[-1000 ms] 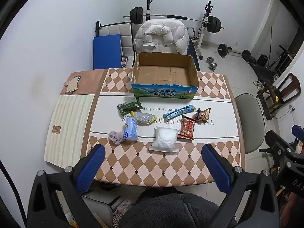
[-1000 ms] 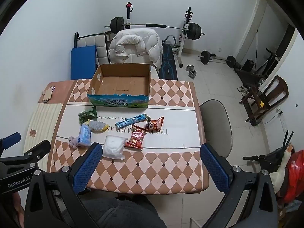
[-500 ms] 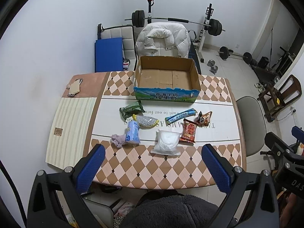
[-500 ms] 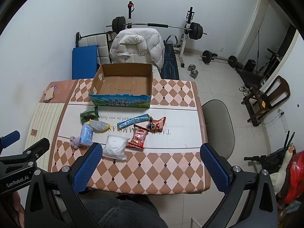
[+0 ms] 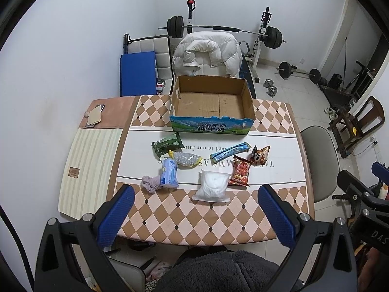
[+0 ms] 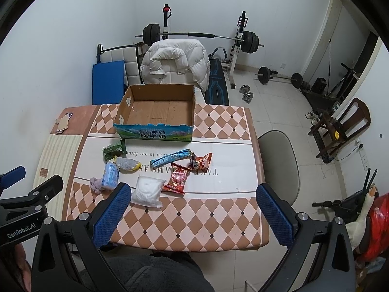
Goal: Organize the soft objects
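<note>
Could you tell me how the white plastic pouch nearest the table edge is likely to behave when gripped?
The white pouch looks puffy and wrinkled, so it probably squashes and sags. Its glossy film may slip between the pads.

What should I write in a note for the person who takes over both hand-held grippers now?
Left hand-held gripper: open, holds nothing, above the near table edge.
Right hand-held gripper: open, holds nothing.
Cardboard box at the far side of the table: nothing inside.
In front of it, all loose: green pack, mesh pouch, blue tissue pack, pink cloth, white bag, red snack, blue stick pack, orange snack.
Done: nothing.
Left: probably all eight into the box.
</note>
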Demonstrator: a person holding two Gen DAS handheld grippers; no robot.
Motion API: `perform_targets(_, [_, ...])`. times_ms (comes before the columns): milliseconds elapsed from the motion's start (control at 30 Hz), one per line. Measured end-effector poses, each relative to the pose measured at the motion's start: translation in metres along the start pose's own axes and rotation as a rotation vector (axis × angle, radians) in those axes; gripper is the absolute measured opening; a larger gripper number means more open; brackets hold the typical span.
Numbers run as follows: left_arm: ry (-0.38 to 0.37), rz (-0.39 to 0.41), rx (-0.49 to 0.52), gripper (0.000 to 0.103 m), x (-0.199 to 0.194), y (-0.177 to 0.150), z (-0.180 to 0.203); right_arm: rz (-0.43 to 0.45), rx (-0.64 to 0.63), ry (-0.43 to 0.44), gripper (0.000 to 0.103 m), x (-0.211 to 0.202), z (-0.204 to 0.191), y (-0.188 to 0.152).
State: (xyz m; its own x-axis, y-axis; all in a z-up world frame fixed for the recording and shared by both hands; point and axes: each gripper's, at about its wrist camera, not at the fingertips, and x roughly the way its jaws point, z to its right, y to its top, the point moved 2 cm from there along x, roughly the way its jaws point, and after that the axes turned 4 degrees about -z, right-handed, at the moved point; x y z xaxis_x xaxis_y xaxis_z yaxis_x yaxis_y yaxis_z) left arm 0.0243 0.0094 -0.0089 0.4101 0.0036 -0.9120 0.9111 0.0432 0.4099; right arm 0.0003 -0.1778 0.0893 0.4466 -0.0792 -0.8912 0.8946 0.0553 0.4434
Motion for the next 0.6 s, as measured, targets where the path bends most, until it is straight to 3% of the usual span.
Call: perform_targets(600, [0.001,0.003,0.003,0.103,-0.0039,0.0062,0.0031,0.003,0.007,0.012,0.103,-0.0018,-0.0004,0.0037])
